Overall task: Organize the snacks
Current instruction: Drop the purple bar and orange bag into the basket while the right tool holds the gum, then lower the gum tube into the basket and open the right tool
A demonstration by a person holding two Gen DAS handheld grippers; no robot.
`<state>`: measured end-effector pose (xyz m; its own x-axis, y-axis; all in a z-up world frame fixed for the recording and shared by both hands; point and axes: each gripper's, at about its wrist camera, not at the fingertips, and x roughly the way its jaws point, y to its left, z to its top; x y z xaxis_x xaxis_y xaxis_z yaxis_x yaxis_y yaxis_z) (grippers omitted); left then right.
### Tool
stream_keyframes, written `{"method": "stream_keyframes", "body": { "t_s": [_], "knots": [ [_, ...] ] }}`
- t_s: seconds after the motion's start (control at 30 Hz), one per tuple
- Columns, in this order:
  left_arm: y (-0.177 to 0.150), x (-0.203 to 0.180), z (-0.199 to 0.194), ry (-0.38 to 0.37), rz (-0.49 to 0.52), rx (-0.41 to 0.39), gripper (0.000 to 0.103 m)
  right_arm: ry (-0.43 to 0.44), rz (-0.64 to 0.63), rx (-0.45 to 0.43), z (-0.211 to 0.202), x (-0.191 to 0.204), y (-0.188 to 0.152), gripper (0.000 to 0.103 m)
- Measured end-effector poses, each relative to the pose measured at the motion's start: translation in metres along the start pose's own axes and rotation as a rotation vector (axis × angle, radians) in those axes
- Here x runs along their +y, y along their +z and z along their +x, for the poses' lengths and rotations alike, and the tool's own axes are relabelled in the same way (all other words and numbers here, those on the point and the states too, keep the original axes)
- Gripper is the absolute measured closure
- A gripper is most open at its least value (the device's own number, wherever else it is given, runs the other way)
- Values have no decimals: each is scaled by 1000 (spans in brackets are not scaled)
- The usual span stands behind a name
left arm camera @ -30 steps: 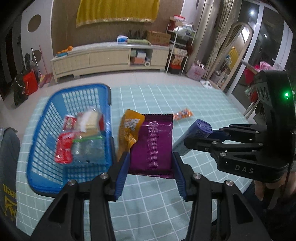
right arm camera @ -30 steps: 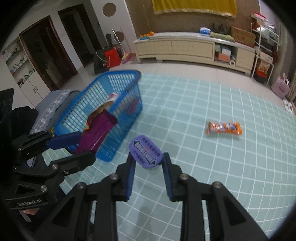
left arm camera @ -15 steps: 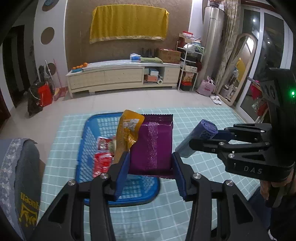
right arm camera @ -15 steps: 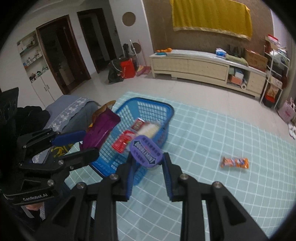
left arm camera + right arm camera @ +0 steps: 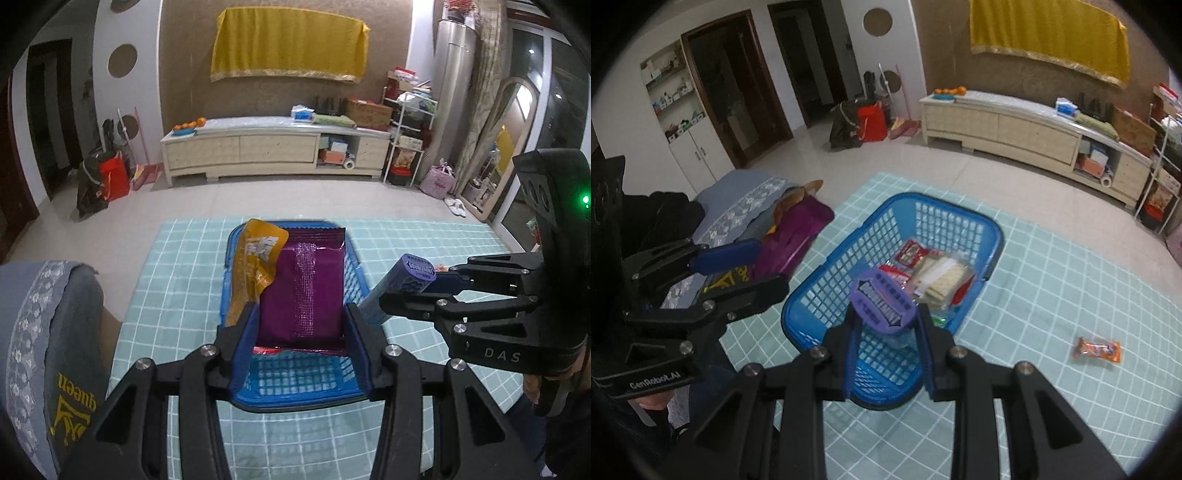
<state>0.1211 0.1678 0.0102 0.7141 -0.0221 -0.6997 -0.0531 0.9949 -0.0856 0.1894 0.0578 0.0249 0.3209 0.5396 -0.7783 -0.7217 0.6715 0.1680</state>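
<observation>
My left gripper [image 5: 301, 347] is shut on a purple snack packet [image 5: 303, 284] with an orange packet [image 5: 255, 266] against its left side, held above the blue basket [image 5: 295, 384]. My right gripper [image 5: 886, 354] is shut on a purple-capped gum bottle [image 5: 882, 306], held over the near end of the basket [image 5: 820, 291]. The bottle also shows in the left wrist view [image 5: 402, 284], to the right of the basket. The basket holds several snack packs [image 5: 934, 273]. An orange snack pack [image 5: 1099, 349] lies on the mat to the right.
The basket stands on a teal checked mat [image 5: 1071, 280] on a tiled floor. A grey cushion with yellow lettering [image 5: 48, 350] lies at the mat's left edge. A long TV cabinet [image 5: 273, 147] stands against the far wall.
Both grippers have risen with their loads and moved over the basket. The basket now lies directly under the purple packet and under the gum bottle.
</observation>
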Motion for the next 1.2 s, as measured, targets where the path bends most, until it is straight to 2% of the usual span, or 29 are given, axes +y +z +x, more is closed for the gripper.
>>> {"method": "stream_keyframes", "body": {
  "t_s": [0.37, 0.63, 0.93, 1.0, 1.1, 1.2],
  "knots": [
    [-18, 3, 37, -20, -8, 86, 59, -8, 11, 110, 44, 3, -15, 70],
    [-28, -6, 53, -43, 21, 134, 60, -24, 30, 127, 48, -5, -17, 70],
    [-40, -6, 62, -67, -4, 190, 60, -31, 45, 118, 43, -7, -17, 70],
    [-40, -5, 61, -76, -13, 188, 57, -31, 45, 112, 40, -7, -16, 70],
    [-39, -7, 57, -85, -3, 179, 43, -28, 50, 98, 35, -9, -16, 70],
    [-37, -9, 50, -64, 22, 163, 41, -24, 52, 84, 29, -10, -15, 70]
  ]
}}
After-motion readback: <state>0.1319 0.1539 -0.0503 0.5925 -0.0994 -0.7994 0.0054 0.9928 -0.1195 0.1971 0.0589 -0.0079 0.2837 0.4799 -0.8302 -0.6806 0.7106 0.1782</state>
